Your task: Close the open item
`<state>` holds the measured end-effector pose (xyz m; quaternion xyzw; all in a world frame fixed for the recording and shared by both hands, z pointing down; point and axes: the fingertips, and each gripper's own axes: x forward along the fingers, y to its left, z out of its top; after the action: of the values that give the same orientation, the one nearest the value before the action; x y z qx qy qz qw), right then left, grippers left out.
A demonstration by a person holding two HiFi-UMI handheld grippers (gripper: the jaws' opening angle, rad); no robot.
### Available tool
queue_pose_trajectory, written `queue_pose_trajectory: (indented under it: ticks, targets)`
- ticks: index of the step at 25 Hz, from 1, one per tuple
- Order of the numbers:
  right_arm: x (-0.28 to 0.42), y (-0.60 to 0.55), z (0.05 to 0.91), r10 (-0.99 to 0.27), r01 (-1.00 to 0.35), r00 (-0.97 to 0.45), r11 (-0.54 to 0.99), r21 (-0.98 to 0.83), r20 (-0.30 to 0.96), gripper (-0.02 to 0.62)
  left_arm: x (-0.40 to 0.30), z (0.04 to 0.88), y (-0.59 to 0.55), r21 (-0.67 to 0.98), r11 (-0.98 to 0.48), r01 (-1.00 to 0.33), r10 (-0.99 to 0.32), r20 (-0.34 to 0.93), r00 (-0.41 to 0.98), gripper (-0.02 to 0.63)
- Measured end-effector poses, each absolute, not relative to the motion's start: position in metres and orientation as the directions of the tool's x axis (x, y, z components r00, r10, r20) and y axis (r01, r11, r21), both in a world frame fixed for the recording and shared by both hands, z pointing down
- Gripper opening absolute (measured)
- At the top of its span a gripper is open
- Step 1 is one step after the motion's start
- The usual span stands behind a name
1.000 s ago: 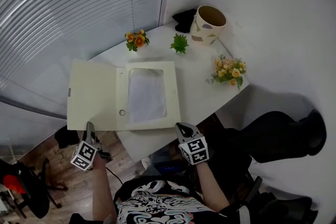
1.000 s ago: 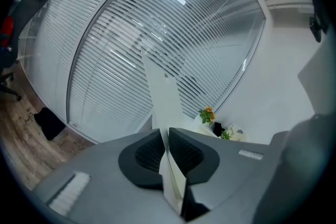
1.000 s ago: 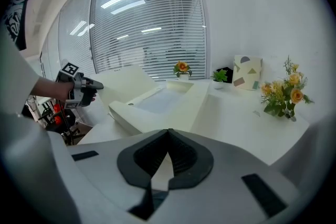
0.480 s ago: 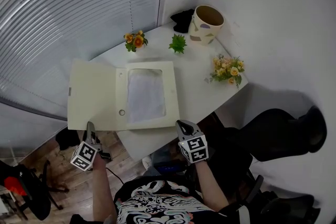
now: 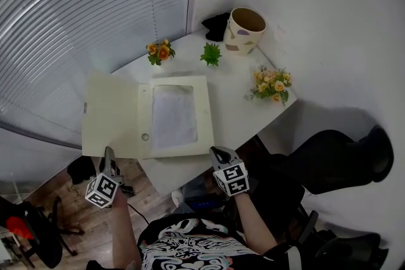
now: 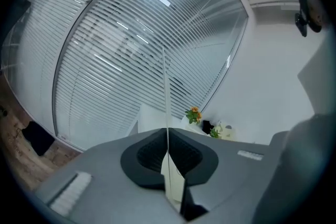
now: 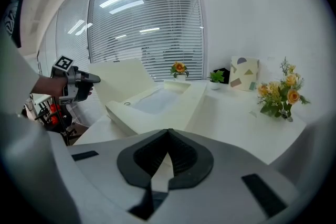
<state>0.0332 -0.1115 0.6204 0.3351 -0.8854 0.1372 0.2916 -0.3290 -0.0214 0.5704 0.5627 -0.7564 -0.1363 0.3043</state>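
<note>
1. Gripping the near edge of the lid (image 5: pixel 111 114), the left gripper (image 5: pixel 108 153) sits closest to the person, at the lower left of the head view. Its jaws have just been closing and now pinch the thin card, which runs edge-on between them.
2. The right gripper (image 5: pixel 218 152) hangs at the near edge of the table (image 5: pixel 237 88), just right of the file's near right corner. Its jaws are together with nothing in them.
3. The box file (image 5: pixel 205 117) lies open on the left part of the table. Its tray faces up with a white sheet (image 5: pixel 172 116) inside. The lid is spread to the tray's left and overhangs the table edge toward the blinds (image 5: pixel 76 9).
4. Opened out like this, the file's long axis runs left to right across the head view. The hinge and the long sides of each half run near to far.
5. The closing looks barely begun. The lid is caught and, in the right gripper view, appears tilted a little up from the hinge. It has yet to swing rightward over the tray and be pressed flat.
6. Farther back, the flowers (image 5: pixel 158 50), small plant (image 5: pixel 211 54) and pot (image 5: pixel 245 28) stand well apart from the lid's likely path.
</note>
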Motion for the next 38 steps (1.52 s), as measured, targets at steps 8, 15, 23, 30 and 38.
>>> queue_pose_trajectory:
  ticks: [8, 15, 23, 30, 38]
  targets:
    - [0.033, -0.112, 0.62, -0.498, -0.674, -0.62, 0.733, -0.087, 0.606, 0.003, -0.317, 0.552, -0.03, 0.554, 0.254, -0.793, -0.96, 0.244, -0.137, 0.003]
    - [0.034, -0.112, 0.621, -0.496, -0.68, -0.621, 0.726, -0.101, 0.607, 0.003, -0.305, 0.542, -0.034, 0.549, 0.185, -0.815, -0.976, 0.198, -0.088, 0.003]
    - [0.034, -0.113, 0.621, -0.499, -0.684, -0.619, 0.722, -0.105, 0.606, 0.003, -0.288, 0.529, -0.04, 0.523, 0.095, -0.847, -0.988, 0.157, -0.014, 0.006]
    - [0.034, -0.112, 0.62, -0.51, -0.701, -0.624, 0.7, -0.136, 0.592, 0.003, -0.272, 0.519, -0.044, 0.505, 0.013, -0.863, -0.991, 0.122, 0.057, 0.011]
    - [0.035, -0.113, 0.62, -0.509, -0.706, -0.627, 0.691, -0.154, 0.59, 0.003, -0.254, 0.512, -0.05, 0.489, -0.073, -0.869, -0.987, 0.092, 0.134, 0.017]
